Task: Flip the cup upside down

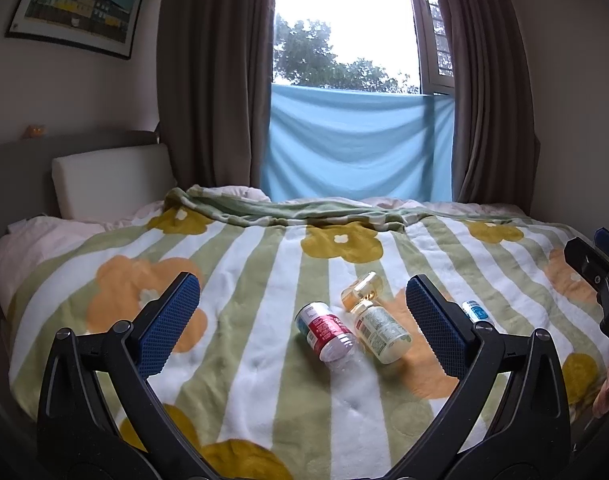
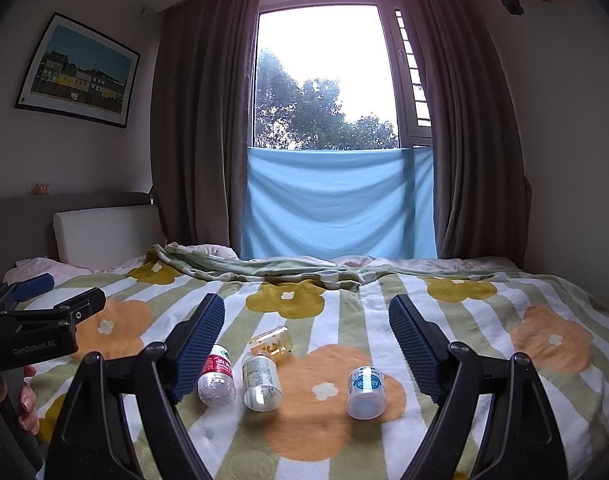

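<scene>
Both the left gripper (image 1: pixel 303 324) and right gripper (image 2: pixel 306 350) hover level over the blanket (image 2: pixel 484 320), fingers spread wide, empty.

A flowered blanket (image 2: pixel 384 292) covers the bed, carrying three toppled bottles (image 2: pixel 261 380) and a cup (image 2: pixel 365 390).

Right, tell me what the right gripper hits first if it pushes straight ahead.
Probably the blanket. The right gripper is open above the bed, with the small amber cup lying between its fingers' lines; going on low, it may meet that cup first. Depth is unclear.
</scene>
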Tool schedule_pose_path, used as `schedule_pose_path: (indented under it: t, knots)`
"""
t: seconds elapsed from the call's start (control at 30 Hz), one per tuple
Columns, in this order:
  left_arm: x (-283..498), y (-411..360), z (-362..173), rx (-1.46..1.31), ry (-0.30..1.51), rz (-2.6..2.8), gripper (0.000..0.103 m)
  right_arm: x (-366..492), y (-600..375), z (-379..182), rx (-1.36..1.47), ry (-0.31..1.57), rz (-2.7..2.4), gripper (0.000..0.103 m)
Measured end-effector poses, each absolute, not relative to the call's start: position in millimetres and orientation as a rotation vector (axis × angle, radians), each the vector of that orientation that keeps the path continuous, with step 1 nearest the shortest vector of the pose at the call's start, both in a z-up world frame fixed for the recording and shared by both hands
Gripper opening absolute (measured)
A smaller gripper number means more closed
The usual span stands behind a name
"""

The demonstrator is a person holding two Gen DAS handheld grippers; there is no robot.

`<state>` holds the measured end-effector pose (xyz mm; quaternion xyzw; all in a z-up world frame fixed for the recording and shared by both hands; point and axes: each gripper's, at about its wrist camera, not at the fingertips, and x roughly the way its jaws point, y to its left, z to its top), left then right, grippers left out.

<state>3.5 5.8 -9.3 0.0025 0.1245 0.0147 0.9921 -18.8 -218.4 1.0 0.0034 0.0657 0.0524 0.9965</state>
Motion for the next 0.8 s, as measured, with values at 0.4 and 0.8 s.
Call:
schedule_pose_path:
  t: [0.4,0.8]
  knots:
    - [70,13,-21,-0.003,0.416,0.005,0.103,-17,-222,-3,-0.005,0.138,0.101,0.082]
    - [228,21,-100,-0.064,0.801,-0.056,0.103,-4,-243,-25,-0.017,0.203,0.063,0.082]
